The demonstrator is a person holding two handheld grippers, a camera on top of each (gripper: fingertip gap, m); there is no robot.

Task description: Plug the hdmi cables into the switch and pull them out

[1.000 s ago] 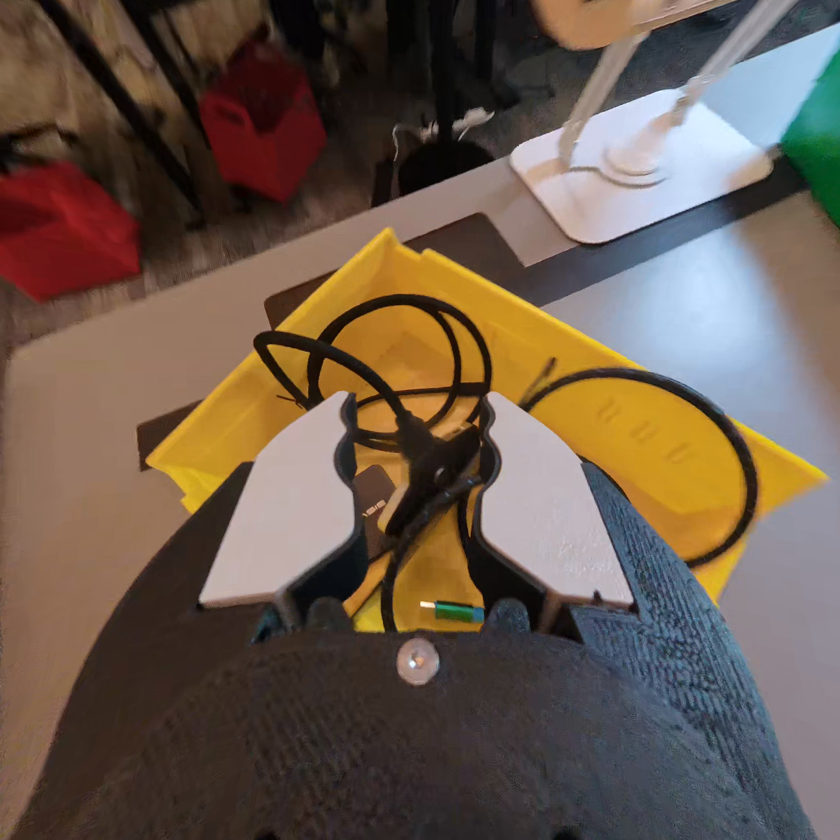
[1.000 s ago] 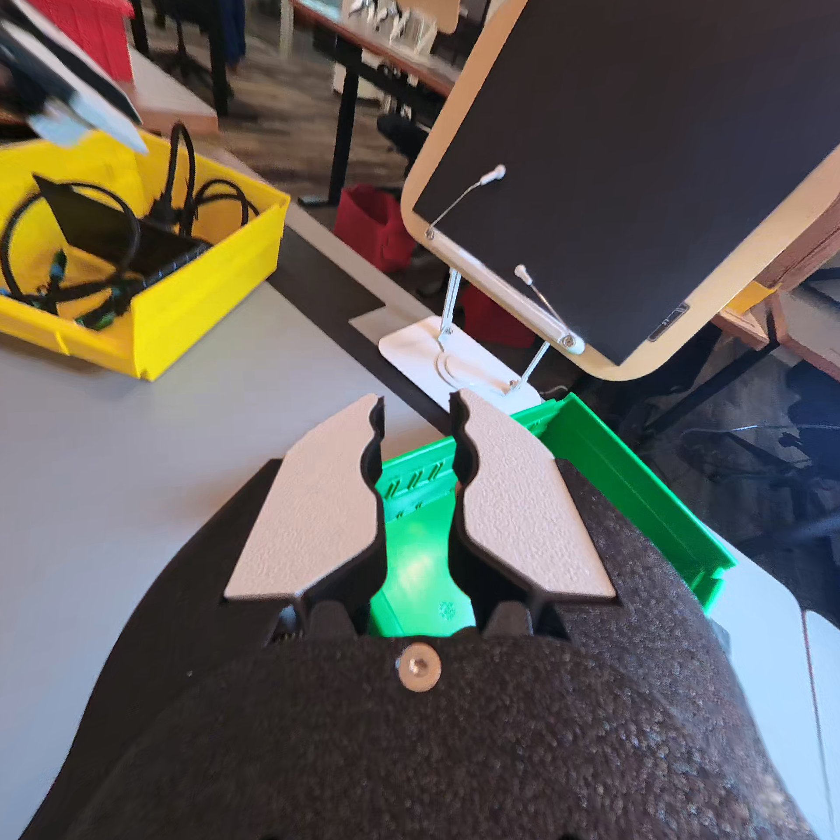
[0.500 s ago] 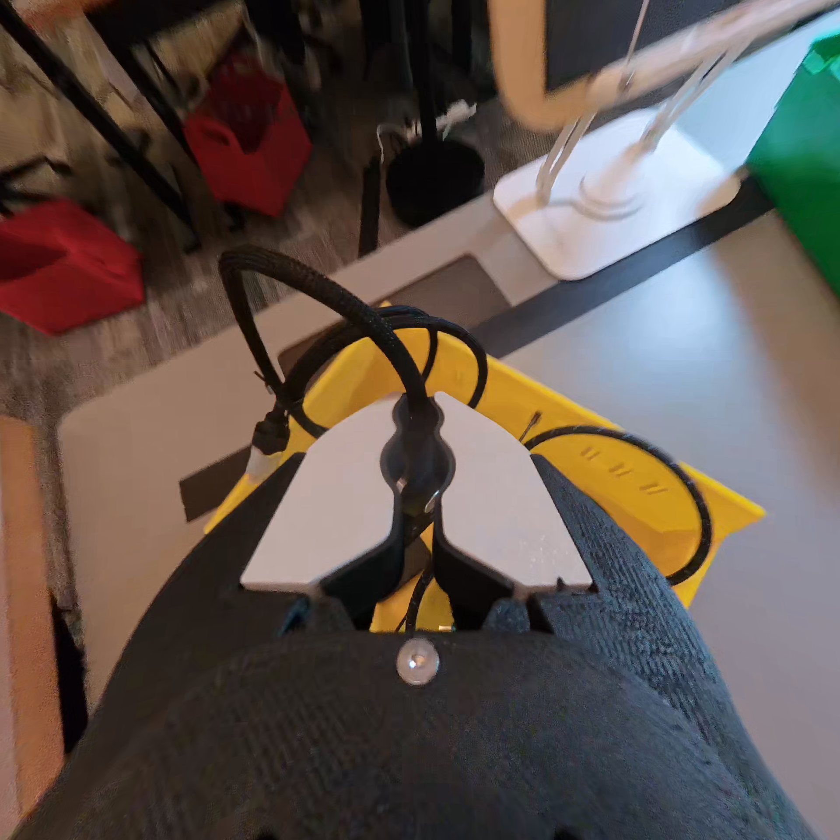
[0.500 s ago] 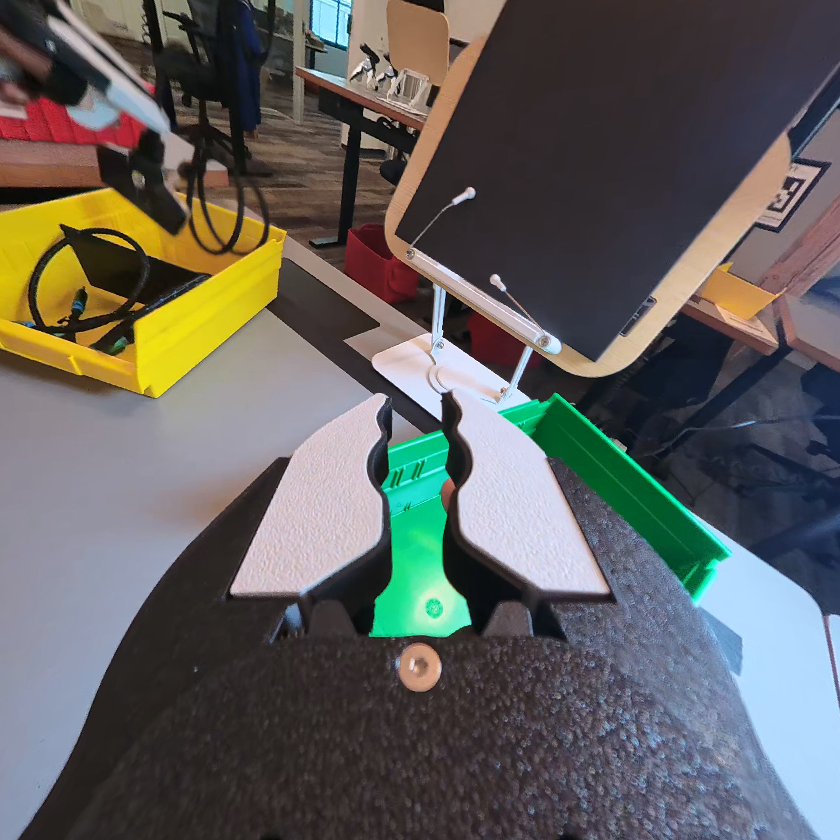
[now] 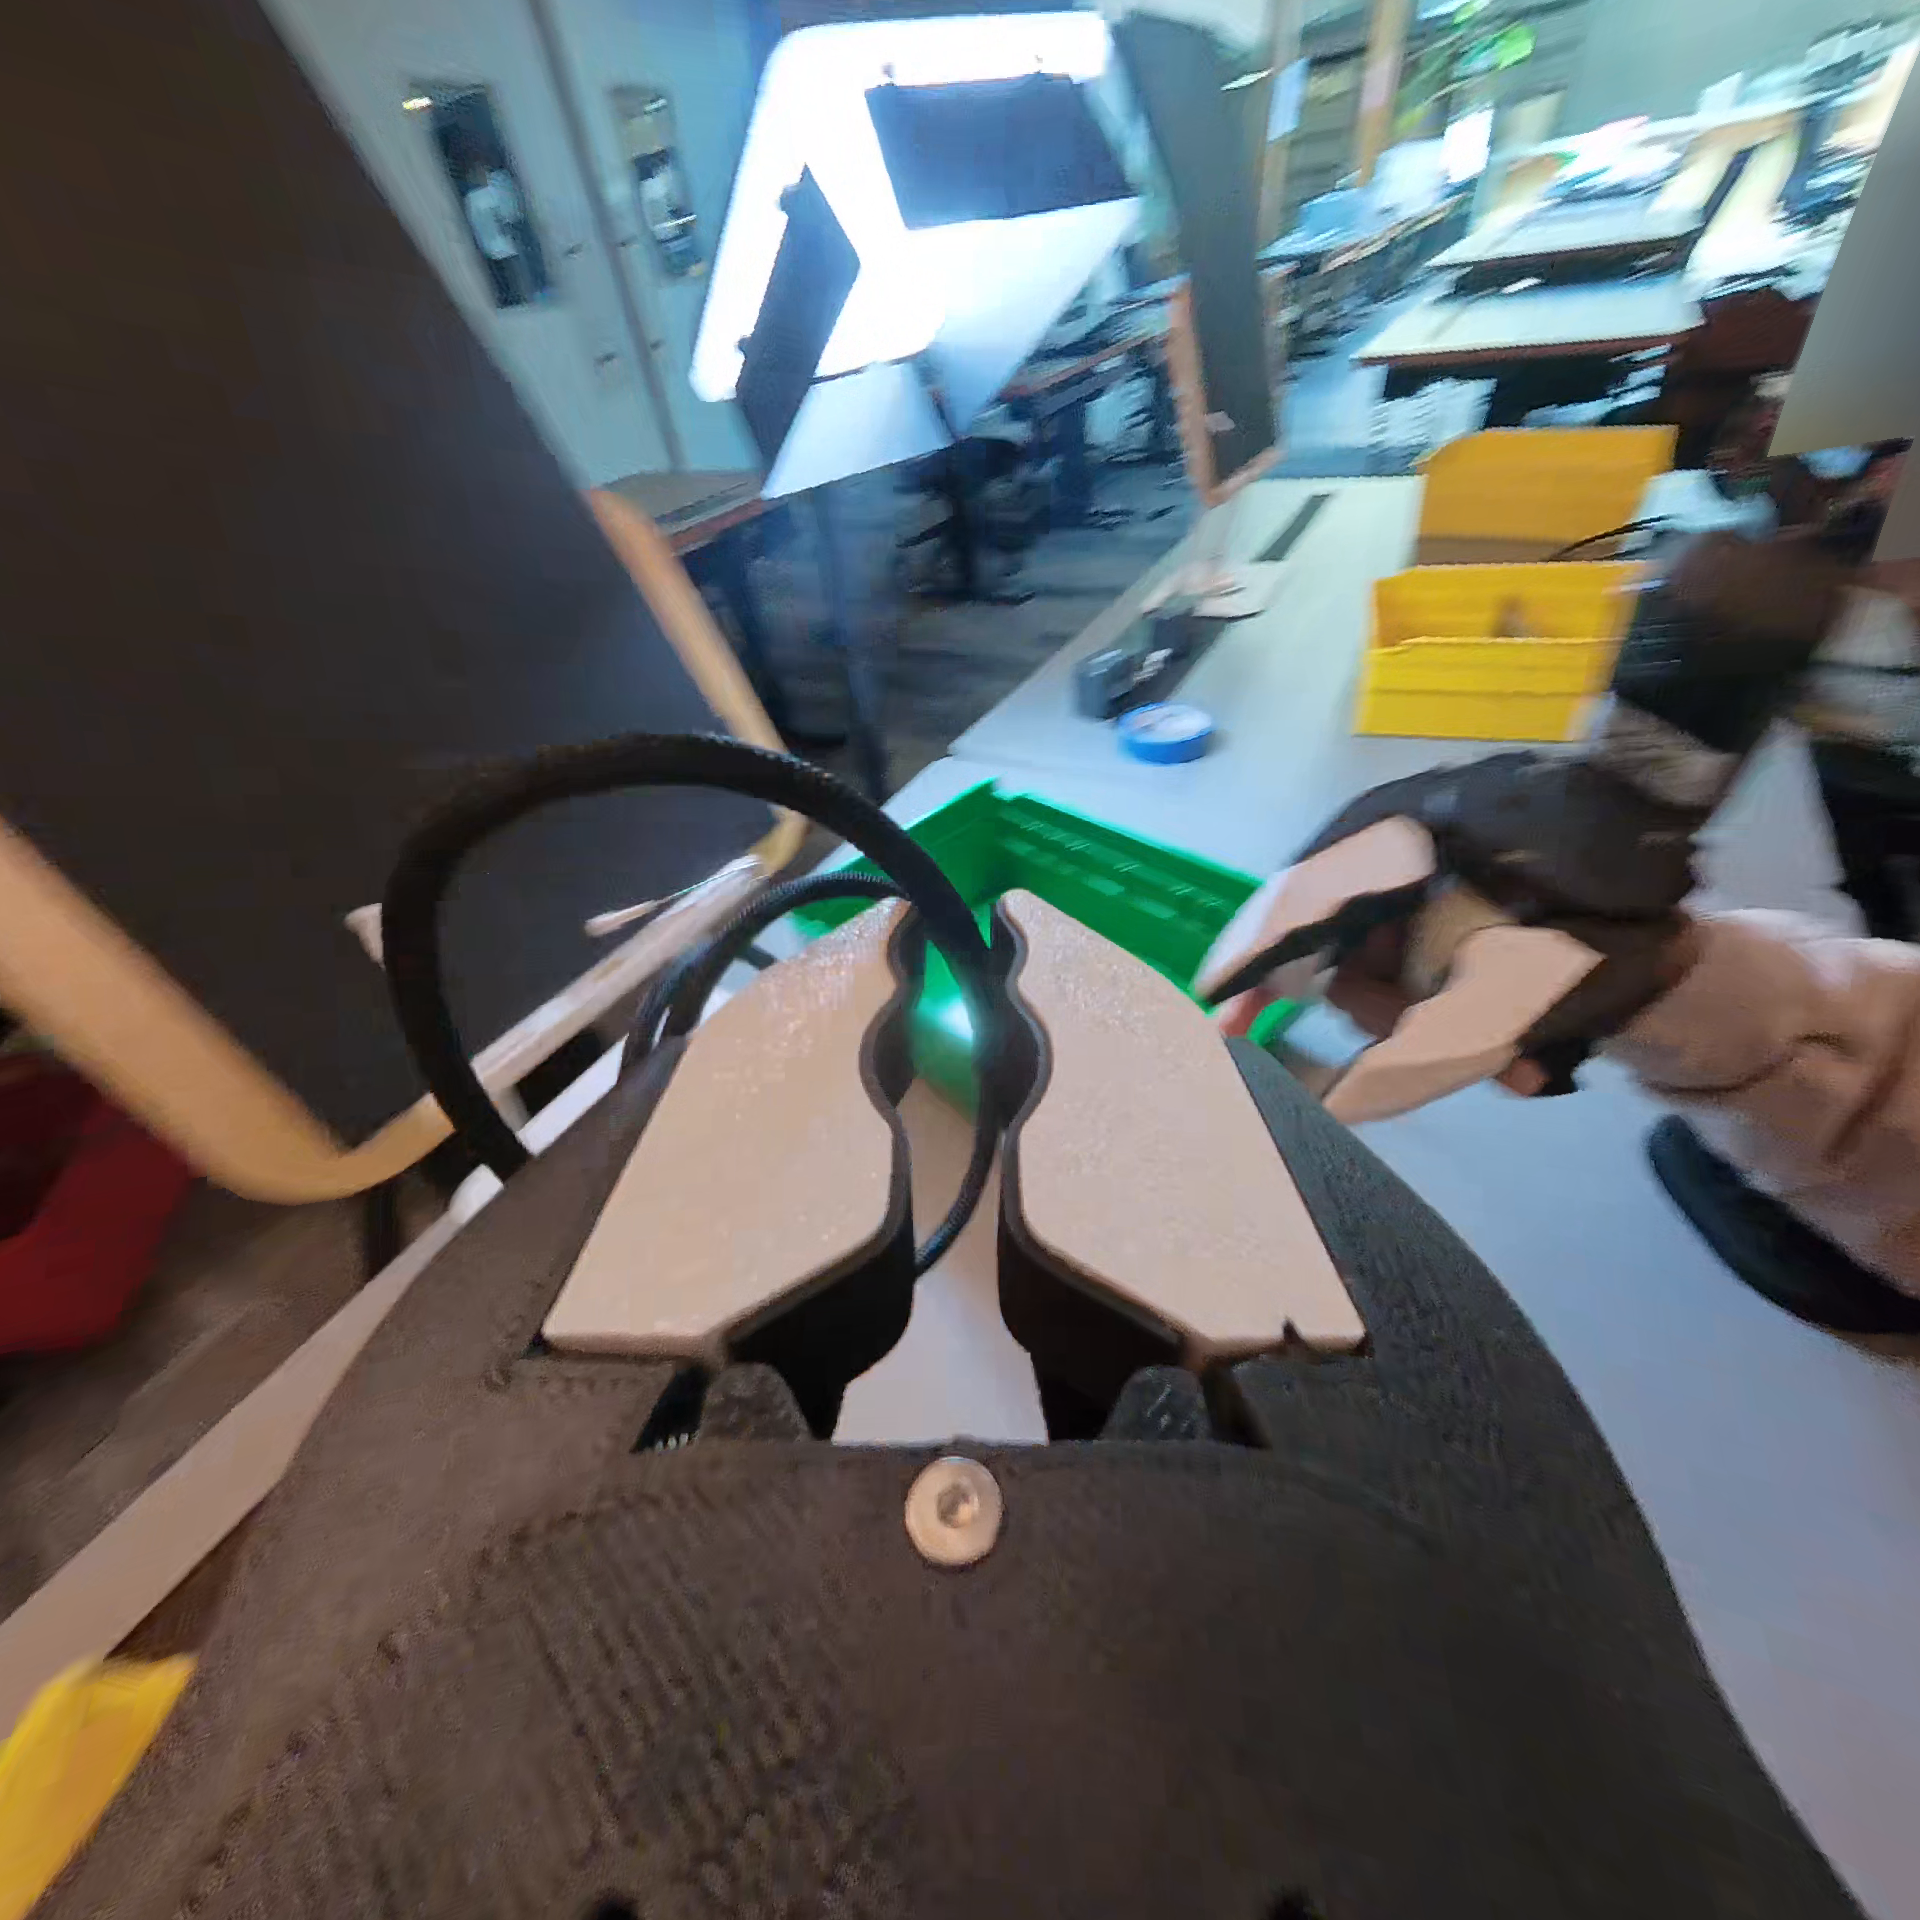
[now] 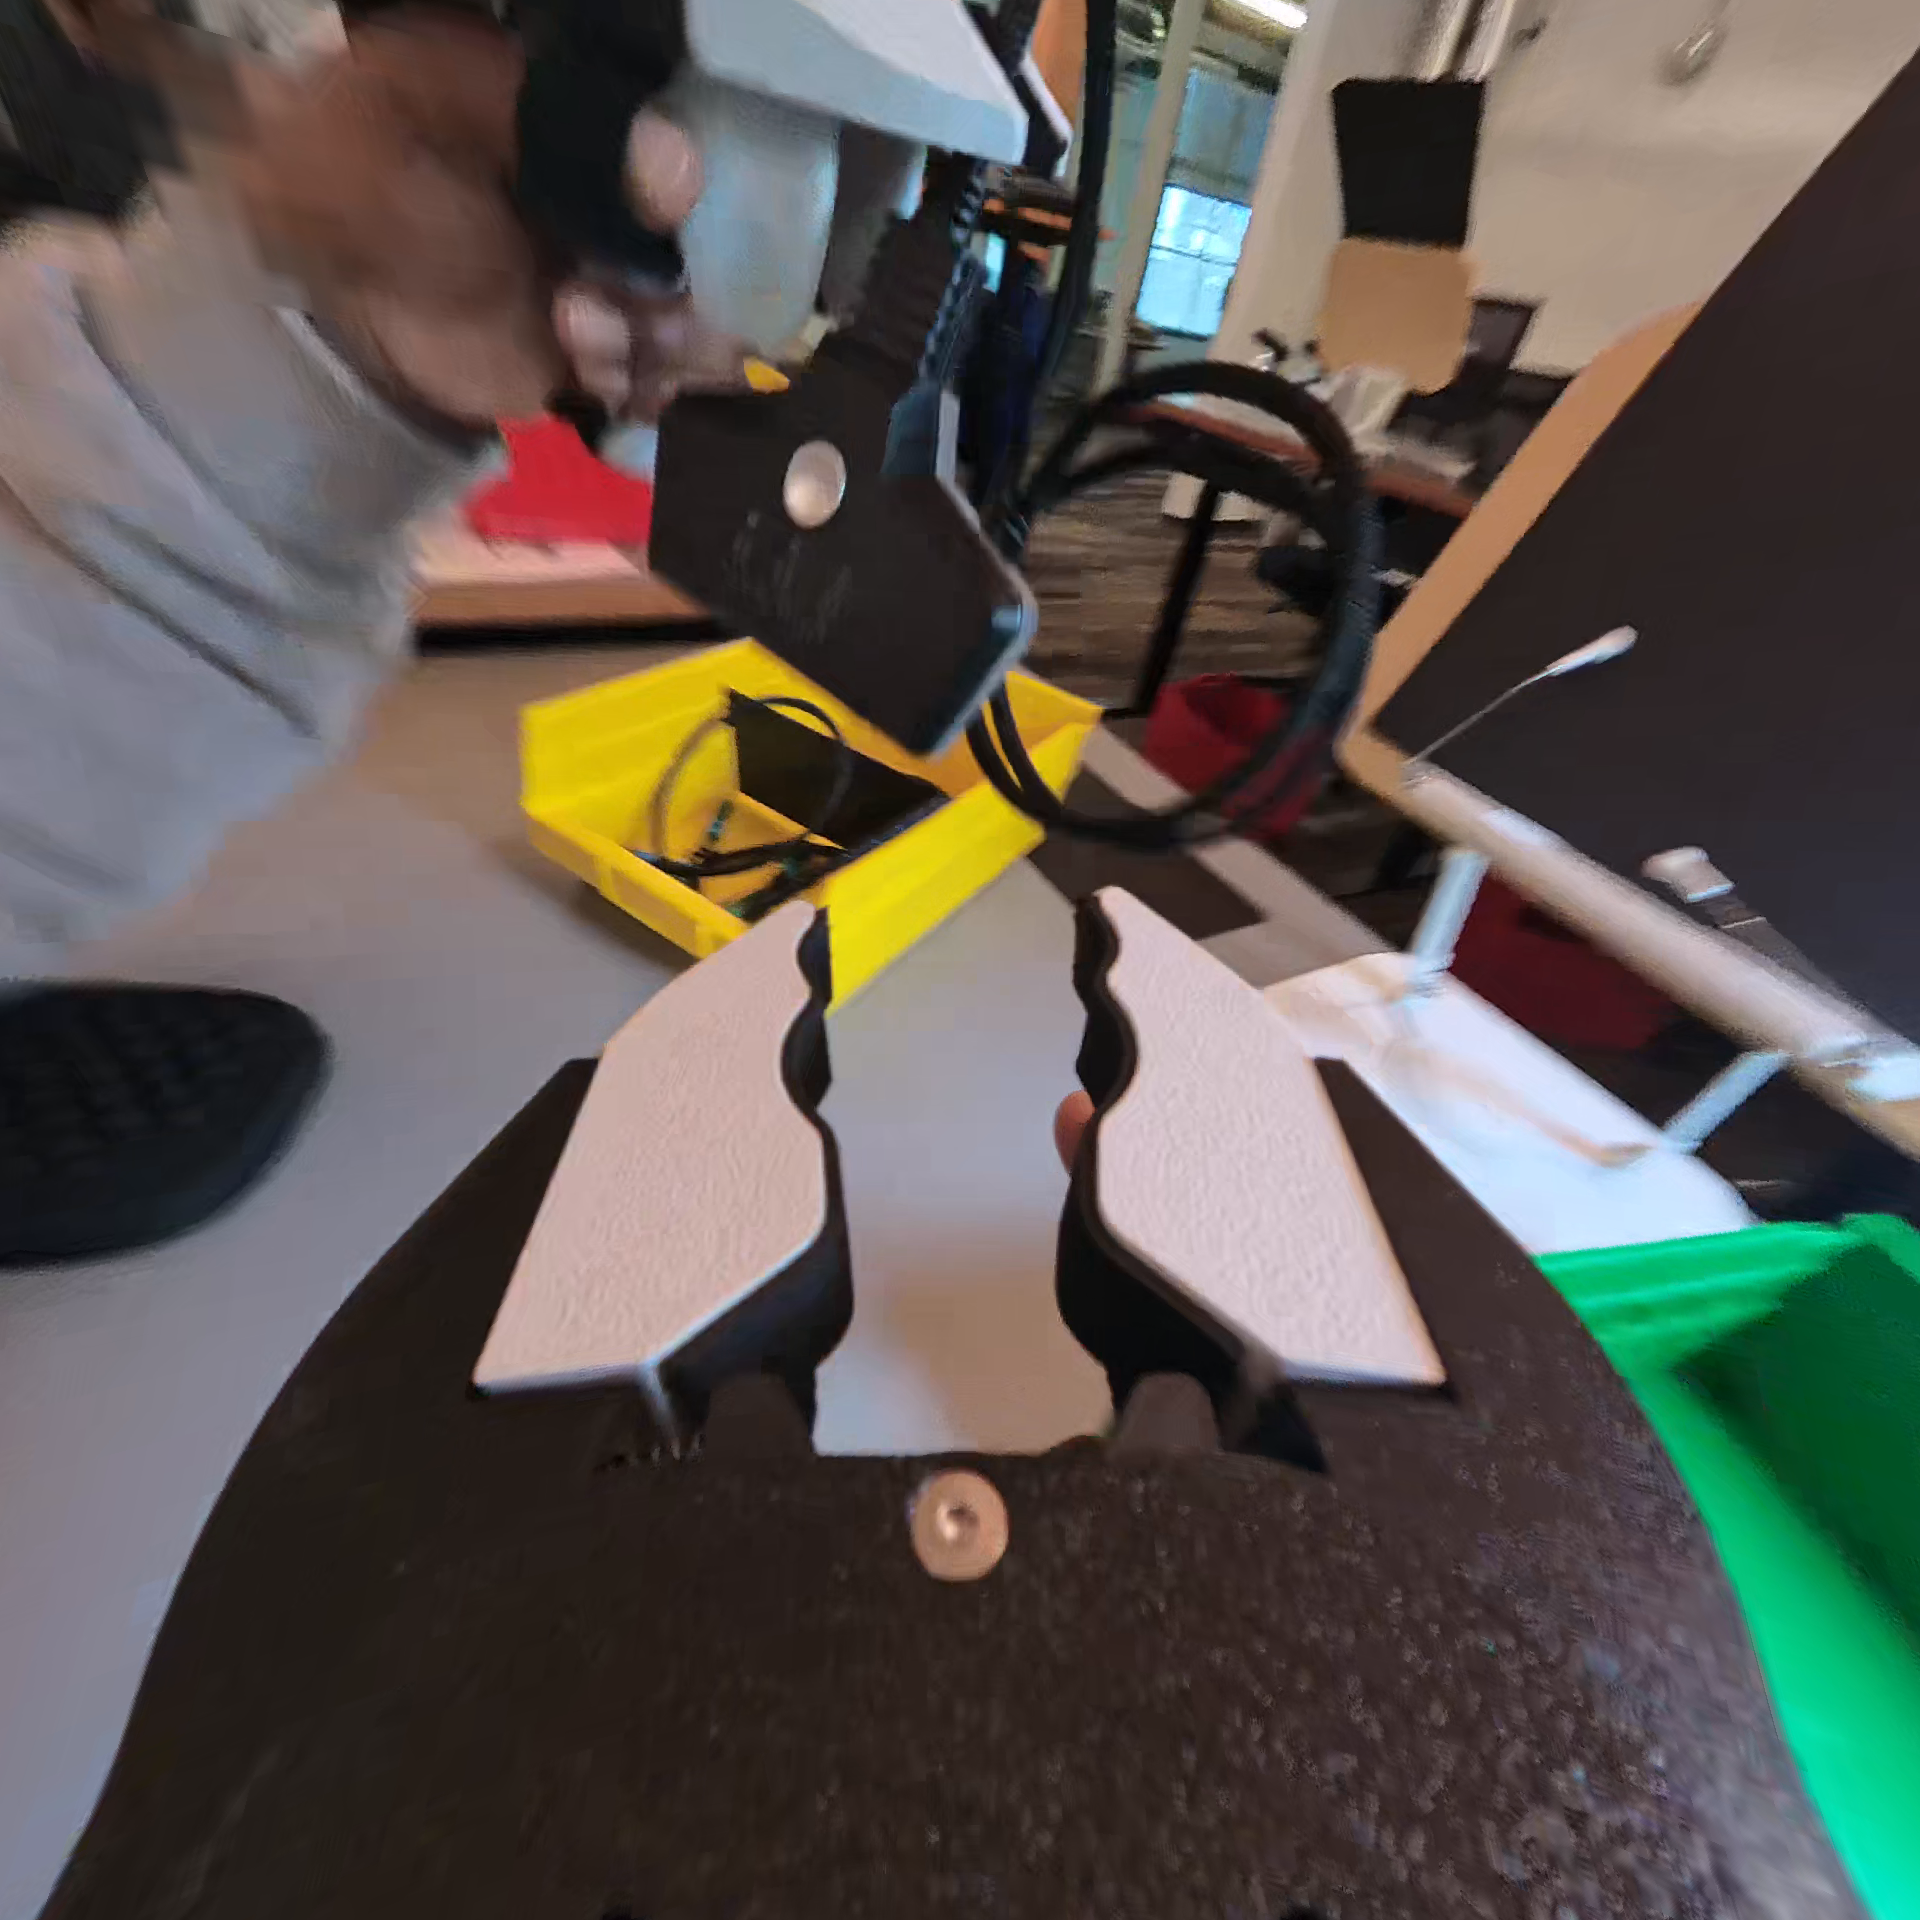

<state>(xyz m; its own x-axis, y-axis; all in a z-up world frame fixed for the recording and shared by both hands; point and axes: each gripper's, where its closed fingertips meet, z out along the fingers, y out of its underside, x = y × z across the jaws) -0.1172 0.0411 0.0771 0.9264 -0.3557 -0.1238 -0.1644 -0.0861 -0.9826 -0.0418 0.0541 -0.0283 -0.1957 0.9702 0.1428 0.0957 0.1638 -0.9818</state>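
Observation:
My left gripper (image 5: pixel 951 920) is shut on a black braided HDMI cable (image 5: pixel 582 769), held in the air; the cable loops up and to the left. In the right wrist view the black switch box (image 6: pixel 831 582) with a silver button hangs from that cable (image 6: pixel 1340 582), tilted, under one of the left gripper's grey fingers (image 6: pixel 852 62). My right gripper (image 6: pixel 951 920) is open and empty, low over the grey table, pointing at the hanging switch. It also shows in the left wrist view (image 5: pixel 1278 1039), open, at the right.
A yellow bin (image 6: pixel 623 748) with more cables stands behind the switch. A green bin (image 5: pixel 1101 862) lies ahead of the left gripper, and shows at the right (image 6: pixel 1714 1309). A dark tilted board (image 6: pixel 1714 520) stands on a white base (image 6: pixel 1455 1101). A black pad (image 6: pixel 125 1101) lies at the left. Spacing between my two grippers at the tips: around 15 centimetres.
My left gripper closed on the cable, lifted it and the switch out of the yellow bin and swung right towards the green bin. My right gripper opened wider and turned left towards the switch.

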